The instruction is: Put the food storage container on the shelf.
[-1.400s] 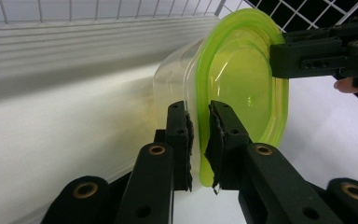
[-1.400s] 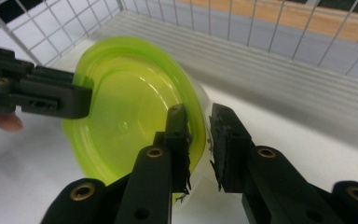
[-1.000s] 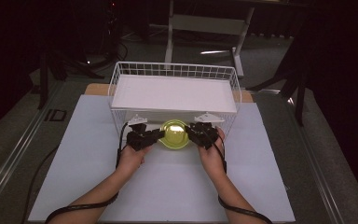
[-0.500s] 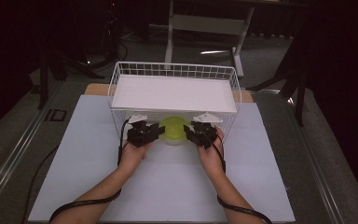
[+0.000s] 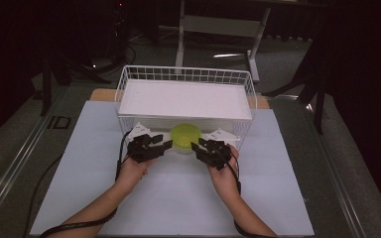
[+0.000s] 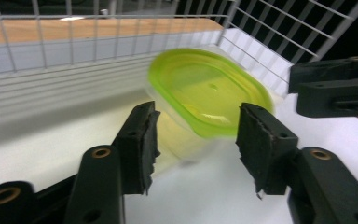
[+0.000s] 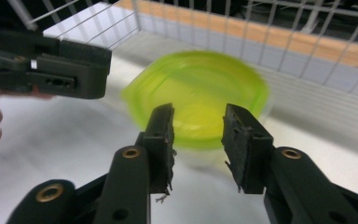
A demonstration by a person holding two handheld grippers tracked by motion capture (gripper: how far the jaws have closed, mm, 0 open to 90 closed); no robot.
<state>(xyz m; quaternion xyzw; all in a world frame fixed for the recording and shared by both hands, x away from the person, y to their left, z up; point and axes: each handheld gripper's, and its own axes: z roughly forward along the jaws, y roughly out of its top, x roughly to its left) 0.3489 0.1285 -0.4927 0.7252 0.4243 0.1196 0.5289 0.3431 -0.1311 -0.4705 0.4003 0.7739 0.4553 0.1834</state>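
The container with the green lid sits at centre frame of the high view, on the white table surface, touching the front wall of the white wire basket. The left gripper stands just left of the container; its jaws have just been opening and stand apart, off the container's sides. The right gripper stands just right of it; its jaws have just been closing, with a gap between the pads, gripping nothing.
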